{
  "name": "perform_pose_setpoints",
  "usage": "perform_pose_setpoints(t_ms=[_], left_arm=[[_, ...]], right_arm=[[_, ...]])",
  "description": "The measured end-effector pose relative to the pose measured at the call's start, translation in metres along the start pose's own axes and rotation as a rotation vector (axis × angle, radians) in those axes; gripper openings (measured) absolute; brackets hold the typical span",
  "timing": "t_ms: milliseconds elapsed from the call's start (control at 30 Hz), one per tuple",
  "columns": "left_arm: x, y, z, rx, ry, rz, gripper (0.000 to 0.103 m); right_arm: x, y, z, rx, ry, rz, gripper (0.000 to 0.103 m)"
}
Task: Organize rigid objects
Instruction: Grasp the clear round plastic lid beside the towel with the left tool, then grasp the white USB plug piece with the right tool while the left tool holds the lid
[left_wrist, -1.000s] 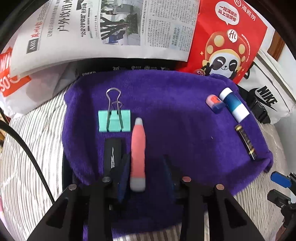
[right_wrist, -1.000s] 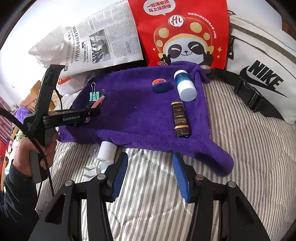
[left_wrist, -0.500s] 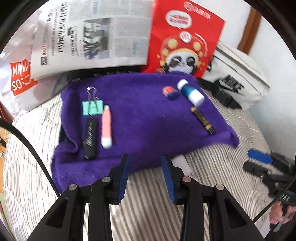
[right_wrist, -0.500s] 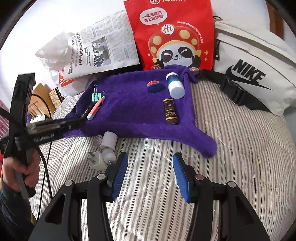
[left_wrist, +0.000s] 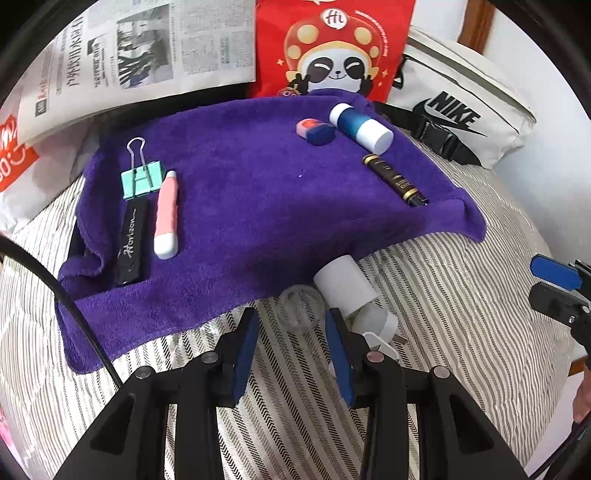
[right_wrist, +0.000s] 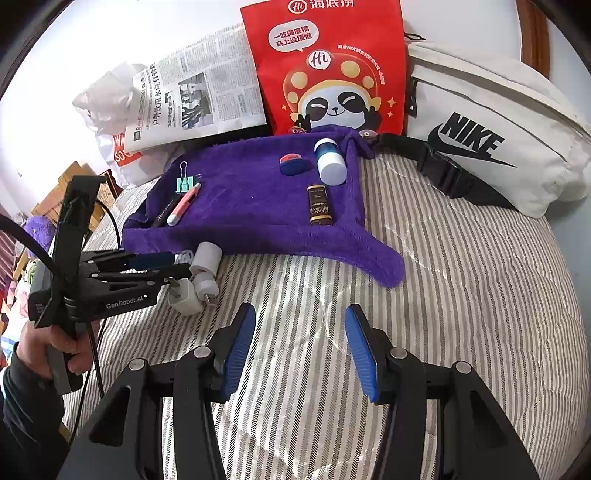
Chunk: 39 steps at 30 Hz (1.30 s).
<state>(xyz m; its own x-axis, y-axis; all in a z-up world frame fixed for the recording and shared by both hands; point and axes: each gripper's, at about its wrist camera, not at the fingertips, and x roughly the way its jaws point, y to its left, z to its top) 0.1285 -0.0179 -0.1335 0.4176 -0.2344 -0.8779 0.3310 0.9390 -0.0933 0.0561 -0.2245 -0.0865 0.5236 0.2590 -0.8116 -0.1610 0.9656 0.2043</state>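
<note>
The left gripper (left_wrist: 291, 343) hovered over the striped bed (left_wrist: 461, 332), jaws open, with a clear cap (left_wrist: 300, 306) just beyond them. The right gripper (right_wrist: 300, 343) was open and empty. On the purple towel (left_wrist: 266, 192), the pink pen (left_wrist: 166, 214) lay at the left beside the black pen (left_wrist: 131, 243), near the green clip (left_wrist: 142, 177).

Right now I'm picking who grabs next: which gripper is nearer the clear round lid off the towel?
Left. The left gripper hangs open with the clear lid right between its fingers; the right gripper sits open over bare striped bedding, well off to the lid's right.
</note>
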Motion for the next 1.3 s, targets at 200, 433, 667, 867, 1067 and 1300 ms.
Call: perform_pose_setpoints(t_ms=[200, 433, 667, 867, 1067, 1300], left_arm=[[0.009, -0.01, 0.008, 0.036, 0.01, 0.053, 0.036], [0.013, -0.011, 0.01, 0.042, 0.009, 0.045, 0.026], [-0.001, 0.001, -0.003, 0.016, -0.003, 0.035, 0.026], [-0.014, 0.027, -0.019, -0.008, -0.003, 0.083, 0.026], [-0.024, 0.051, -0.042, -0.056, 0.002, 0.093, 0.026], [-0.022, 0.048, -0.049, -0.041, -0.014, 0.117, 0.026]], right_arm=[[0.007, 0.002, -0.002, -0.007, 0.02, 0.007, 0.05], [0.01, 0.004, -0.003, -0.014, 0.033, 0.005, 0.05], [0.02, 0.014, -0.002, -0.029, 0.052, 0.016, 0.05], [0.037, 0.03, -0.003, -0.041, 0.075, 0.037, 0.05], [0.052, 0.048, -0.002, -0.072, 0.082, 0.041, 0.05], [0.06, 0.063, 0.01, -0.102, 0.055, 0.055, 0.05]])
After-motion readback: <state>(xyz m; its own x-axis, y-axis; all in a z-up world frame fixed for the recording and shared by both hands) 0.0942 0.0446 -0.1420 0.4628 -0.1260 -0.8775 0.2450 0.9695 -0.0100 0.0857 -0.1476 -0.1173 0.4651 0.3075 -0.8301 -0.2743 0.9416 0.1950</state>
